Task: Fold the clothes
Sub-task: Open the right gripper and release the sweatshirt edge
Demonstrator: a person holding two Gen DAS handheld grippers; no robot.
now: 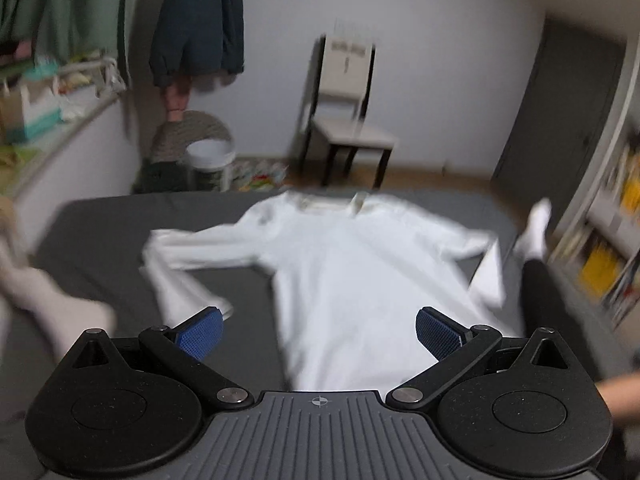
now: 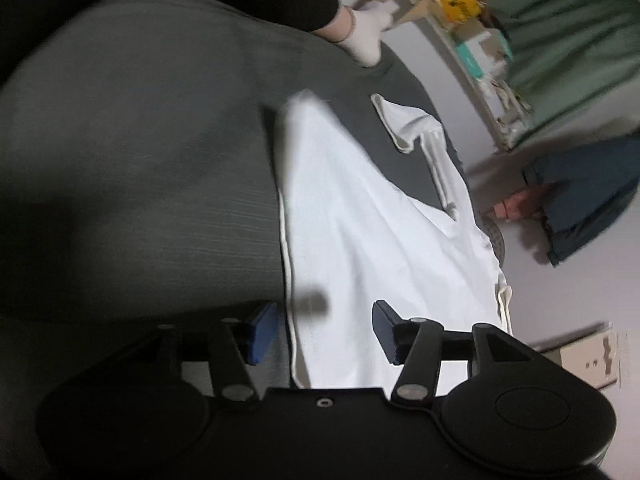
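White long-sleeved shirt (image 1: 352,264) spread flat on a dark grey bed (image 1: 100,224), collar at the far edge, hem nearest the cameras. One sleeve (image 1: 188,256) stretched out sideways and bent back toward the hem; the other (image 1: 486,268) bent downward near the body. No fold visible across the torso, so laid out full length, likely to give clean edges to grab.

Left hand-held gripper (image 1: 319,330) hovering above the hem, blue pads wide apart, nothing between them. Right hand-held gripper (image 2: 325,332) tipped sideways and low by the shirt's hemmed edge (image 2: 289,280), jaws parted with the cloth edge passing between them but not pinched. Apparently placed for taking hold of the fabric, though blurred by motion.

Socked feet (image 1: 534,232) of a person resting on the bed to either side of the shirt, suggesting a seat at the foot of the garment. Beyond the bed: a pale chair (image 1: 348,112) against the wall, a white bucket (image 1: 210,164) on the floor, a dark jacket (image 1: 200,20) hanging, green curtain (image 1: 68,4) and cluttered shelves (image 1: 608,248).
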